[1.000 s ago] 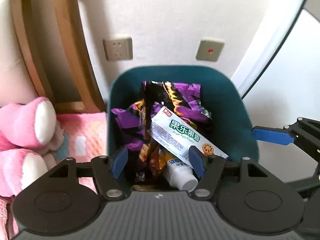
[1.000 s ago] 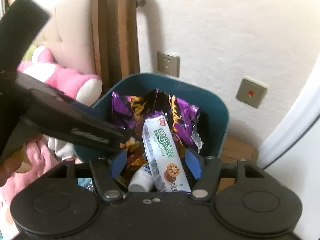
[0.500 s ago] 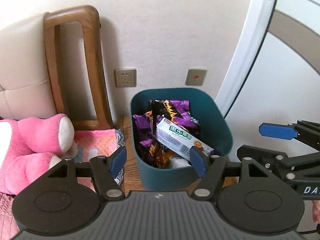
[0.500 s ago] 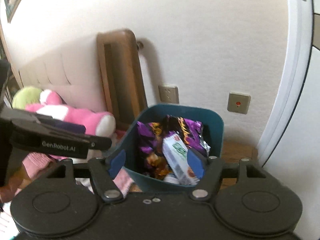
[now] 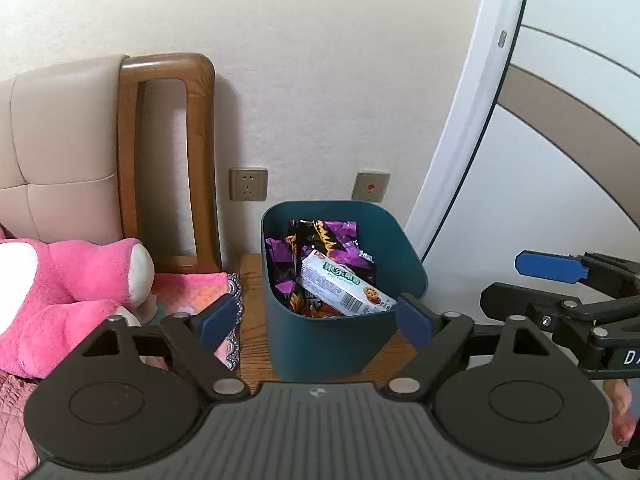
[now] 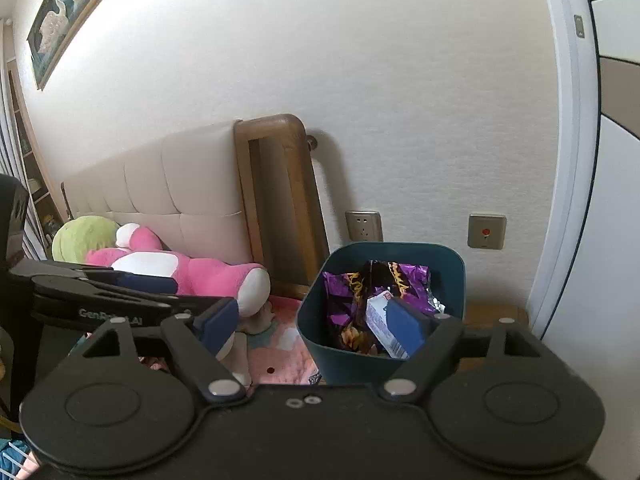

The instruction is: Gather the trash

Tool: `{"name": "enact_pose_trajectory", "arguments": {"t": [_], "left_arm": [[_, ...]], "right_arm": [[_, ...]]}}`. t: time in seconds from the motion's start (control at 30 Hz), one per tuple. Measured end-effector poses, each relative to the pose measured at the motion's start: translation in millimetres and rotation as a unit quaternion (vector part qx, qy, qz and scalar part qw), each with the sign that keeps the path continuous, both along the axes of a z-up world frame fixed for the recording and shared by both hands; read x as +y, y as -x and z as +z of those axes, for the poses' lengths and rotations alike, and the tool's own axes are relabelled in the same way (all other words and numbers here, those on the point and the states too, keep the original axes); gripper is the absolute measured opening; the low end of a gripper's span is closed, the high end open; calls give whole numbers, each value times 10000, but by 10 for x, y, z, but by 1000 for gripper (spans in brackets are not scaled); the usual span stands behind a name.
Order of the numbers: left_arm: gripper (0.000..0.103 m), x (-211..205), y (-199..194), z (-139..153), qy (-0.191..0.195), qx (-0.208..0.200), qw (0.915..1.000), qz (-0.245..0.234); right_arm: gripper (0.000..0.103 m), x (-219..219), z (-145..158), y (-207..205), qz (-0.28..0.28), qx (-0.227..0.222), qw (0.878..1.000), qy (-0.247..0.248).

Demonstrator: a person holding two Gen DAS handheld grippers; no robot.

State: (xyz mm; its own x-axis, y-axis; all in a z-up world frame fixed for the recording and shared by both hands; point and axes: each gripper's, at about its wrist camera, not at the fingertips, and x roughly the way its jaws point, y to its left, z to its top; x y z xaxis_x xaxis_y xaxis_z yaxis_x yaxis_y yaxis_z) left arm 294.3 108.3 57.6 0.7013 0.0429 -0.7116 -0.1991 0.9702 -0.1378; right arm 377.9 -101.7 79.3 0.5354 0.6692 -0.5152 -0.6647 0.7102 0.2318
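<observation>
Tongs (image 5: 316, 322) withdrawn from bin (image 5: 340, 344), angled down, opening

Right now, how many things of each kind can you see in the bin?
Purple wrappers: 1 crumpled mass; separate pieces cannot be told apart
Biscuit boxes: 1
Orange wrappers: 1, mostly hidden
Total: 3 visible in the bin; more may lie hidden beneath.
</observation>
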Motion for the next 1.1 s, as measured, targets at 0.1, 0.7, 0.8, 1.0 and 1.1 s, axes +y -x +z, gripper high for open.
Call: {"name": "enact_pose_trajectory", "arguments": {"t": [0.1,0.7,0.8,1.0,1.1], "left_arm": [[103,14,92,45,126,-150,9998,-11],[103,-71,483,214,82,-432,9990,-5],[103,-85,540,239,63,-534,9985,-27],[103,-123,614,264,-28,-576,9983,-59],[103,-136,634,263,-69,-602,9981,-53]], "right_arm": [[83,-11,26,95,-35,-72,10000,-3],[93,-108,130,407,-182,-255,9994,-122],[94,-121,149,437,-235,-334,9991,-142],[95,-120,160,470,-244,-353,9989,-198],[95,-105,160,491,-230,-356,9989,-221]]}}
